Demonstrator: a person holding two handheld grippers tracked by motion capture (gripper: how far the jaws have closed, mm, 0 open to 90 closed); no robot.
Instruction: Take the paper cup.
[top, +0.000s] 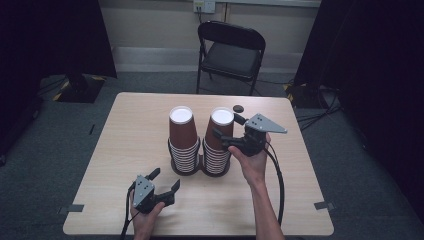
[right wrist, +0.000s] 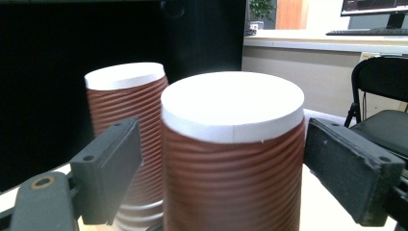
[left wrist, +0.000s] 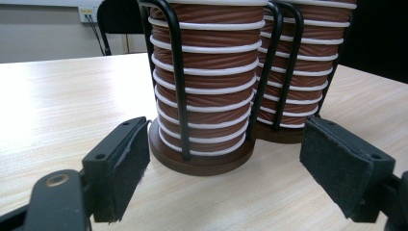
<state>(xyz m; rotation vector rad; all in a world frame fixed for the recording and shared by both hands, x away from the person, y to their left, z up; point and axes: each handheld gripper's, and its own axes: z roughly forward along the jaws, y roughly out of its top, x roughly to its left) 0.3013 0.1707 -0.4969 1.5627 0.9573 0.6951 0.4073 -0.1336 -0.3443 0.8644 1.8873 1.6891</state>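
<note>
Reaching to pull the top cup off the right-hand stack

Nearest, left gripper low on the table, jaws spread and empty, aimed at the wire holder. Farther in, right gripper raised, jaws wide either side of the top cup on the right stack, pads apart from its ribbed wall, not yet closed. Next, probably: close squarely on the wall, then lift straight up, with the holder steadied. Stacked white rims clear from the left gripper view; upturned bases, chair from the right

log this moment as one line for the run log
right claw: open, jaws either side of right cup stack top | left claw: open, low on table, facing cup holder | left cup stack: untouched
</note>
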